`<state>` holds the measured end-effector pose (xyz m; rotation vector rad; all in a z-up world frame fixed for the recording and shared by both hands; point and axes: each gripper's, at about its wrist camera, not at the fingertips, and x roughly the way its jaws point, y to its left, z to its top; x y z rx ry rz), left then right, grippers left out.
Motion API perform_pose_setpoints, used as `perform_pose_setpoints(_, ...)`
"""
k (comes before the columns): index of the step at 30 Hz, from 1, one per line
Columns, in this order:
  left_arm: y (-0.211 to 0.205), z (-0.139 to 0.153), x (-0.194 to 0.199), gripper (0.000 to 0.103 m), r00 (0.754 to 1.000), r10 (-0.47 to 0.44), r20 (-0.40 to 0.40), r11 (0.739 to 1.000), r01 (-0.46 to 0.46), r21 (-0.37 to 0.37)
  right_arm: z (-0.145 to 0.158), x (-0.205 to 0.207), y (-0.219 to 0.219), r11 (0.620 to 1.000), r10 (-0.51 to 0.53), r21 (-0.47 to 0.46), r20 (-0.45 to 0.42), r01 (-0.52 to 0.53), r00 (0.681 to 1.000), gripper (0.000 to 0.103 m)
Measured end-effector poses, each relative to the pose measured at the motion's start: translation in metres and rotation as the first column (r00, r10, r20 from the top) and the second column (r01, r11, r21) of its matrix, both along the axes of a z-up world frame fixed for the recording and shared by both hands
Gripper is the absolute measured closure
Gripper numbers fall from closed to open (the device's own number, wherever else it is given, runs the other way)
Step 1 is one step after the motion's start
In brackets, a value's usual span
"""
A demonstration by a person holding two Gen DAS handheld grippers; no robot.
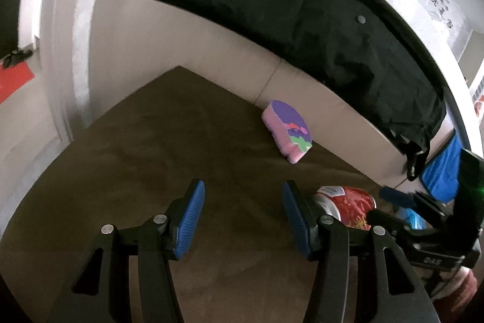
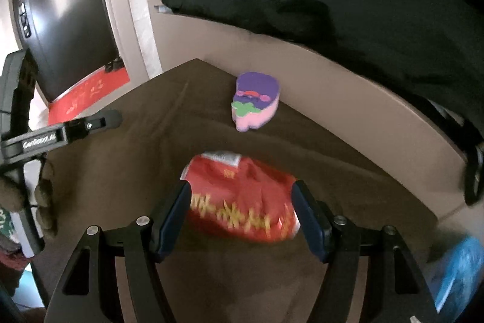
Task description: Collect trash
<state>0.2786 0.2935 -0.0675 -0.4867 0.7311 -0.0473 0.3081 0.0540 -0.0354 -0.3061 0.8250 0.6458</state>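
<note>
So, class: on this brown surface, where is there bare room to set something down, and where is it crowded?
Free: the brown cloth ahead of the left gripper, out to its far corner, left of the pink-and-purple foam toy. Crowded: the right side, where the red snack bag sits between the open right gripper fingers, with blue plastic nearby.

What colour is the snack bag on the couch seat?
The snack bag is red with yellow markings and a white top edge, clearest in the right wrist view.
</note>
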Motion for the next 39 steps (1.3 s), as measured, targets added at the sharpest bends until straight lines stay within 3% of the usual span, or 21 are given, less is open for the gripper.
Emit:
perform_pose_setpoints(3, -0.009, 0.002, 0.029, 0.04, 0.997, -0.08, -0.025, 0.997, 0.08, 0.009, -0.008, 0.017, 0.012, 1.0, 0.016, -0.012, -0.024, -0.016, 1.0, 0.037)
perform_pose_setpoints(9, -0.041, 0.008, 0.103, 0.039, 0.984, -0.175, -0.022, 0.985, 0.175, -0.004, -0.018, 0.03, -0.008, 1.0, -0.011, 0.017, -0.089, 0.012, 0.996, 0.037)
perform_pose_setpoints(14, -0.06, -0.008, 0.174, 0.039, 0.985, -0.138, -0.101, 0.99, 0.136, -0.027, -0.024, 0.017, -0.051, 0.999, -0.032, 0.027, -0.138, 0.036, 0.99, 0.037)
perform_pose_setpoints(19, -0.086, -0.026, 0.212, 0.039, 0.981, -0.073, -0.182, 0.992, 0.09, 0.088, -0.021, -0.004, -0.099, 0.996, -0.088, 0.014, -0.137, 0.09, 0.987, 0.037)
perform_pose_setpoints(25, -0.095, -0.025, 0.209, 0.041, 0.979, -0.053, -0.196, 0.99, 0.077, 0.117, -0.006, -0.02, -0.145, 0.983, -0.134, 0.106, -0.127, 0.147, 0.983, 0.037)
perform_pose_setpoints(28, -0.096, -0.019, 0.194, 0.058, 0.981, -0.074, -0.181, 0.984, 0.101, 0.146, 0.0, -0.021, -0.147, 0.982, -0.137, 0.115, -0.115, 0.15, 0.984, 0.037)
perform_pose_setpoints(30, -0.096, -0.015, 0.18, 0.074, 0.981, -0.084, -0.175, 0.975, 0.117, 0.19, 0.002, -0.021, -0.142, 0.982, -0.133, 0.12, -0.112, 0.146, 0.985, 0.037)
perform_pose_setpoints(34, -0.086, -0.016, 0.14, 0.08, 0.974, -0.118, -0.194, 0.956, 0.164, 0.241, 0.006, -0.027, -0.116, 0.985, -0.077, 0.145, -0.096, 0.091, 0.992, 0.037)
perform_pose_setpoints(39, -0.044, -0.016, 0.091, 0.081, 0.979, -0.073, -0.192, 0.973, 0.113, 0.202, 0.006, -0.035, -0.067, 0.987, 0.032, 0.157, -0.12, -0.013, 0.992, 0.037)
